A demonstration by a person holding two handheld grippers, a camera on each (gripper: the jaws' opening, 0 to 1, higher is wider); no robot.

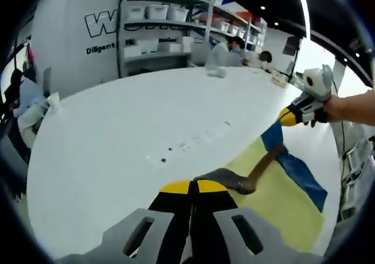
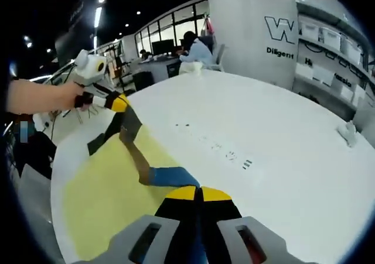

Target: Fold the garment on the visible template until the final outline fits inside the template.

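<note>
Garment stretched above yellow template, left claw and right claw each clamped on end.

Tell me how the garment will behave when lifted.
Likely floppy: the garment hangs as a narrow twisted band between the left gripper and right gripper. Probably light: it spans above the yellow template with little sag. May bunch when released.
</note>
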